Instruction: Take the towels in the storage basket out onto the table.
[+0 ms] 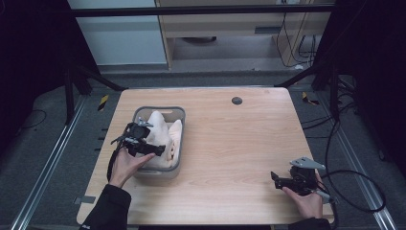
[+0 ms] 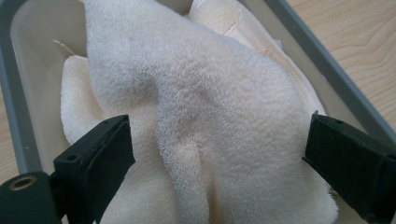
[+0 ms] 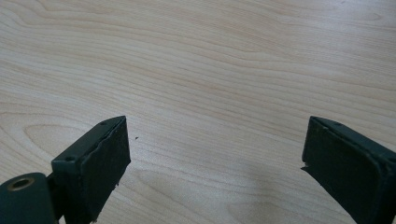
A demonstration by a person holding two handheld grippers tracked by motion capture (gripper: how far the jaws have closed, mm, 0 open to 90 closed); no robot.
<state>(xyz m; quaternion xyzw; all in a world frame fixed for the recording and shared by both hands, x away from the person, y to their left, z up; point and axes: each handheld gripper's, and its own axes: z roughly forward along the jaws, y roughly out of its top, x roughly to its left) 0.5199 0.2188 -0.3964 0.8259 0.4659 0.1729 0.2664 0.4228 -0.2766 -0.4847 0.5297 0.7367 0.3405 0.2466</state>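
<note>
Towels [image 1: 160, 139] lie bunched in a grey-rimmed tub [image 1: 178, 111] on the left part of the tabletop [image 1: 239, 143], the top one heaped into a soft peak that rises above the rim. The left gripper [image 1: 152, 148] hovers over that heap with its jaws spread wide; in the left gripper view the cream towel [image 2: 196, 116] fills the space between them, a raised fold running down the middle, and neither jaw touches the cloth. The right gripper [image 1: 274, 178] sits well apart near the right front edge of the tabletop, jaws also spread, with nothing between them but bare wood [image 3: 210, 70].

The step in hand looks like taking hold of the top towel. To do it well, the left gripper should come down so both jaws straddle the raised fold, then close on that ridge alone rather than digging deep, which could catch the towel underneath. Lifting straight up should keep the cloth off the tub wall [image 2: 14, 102].
</note>
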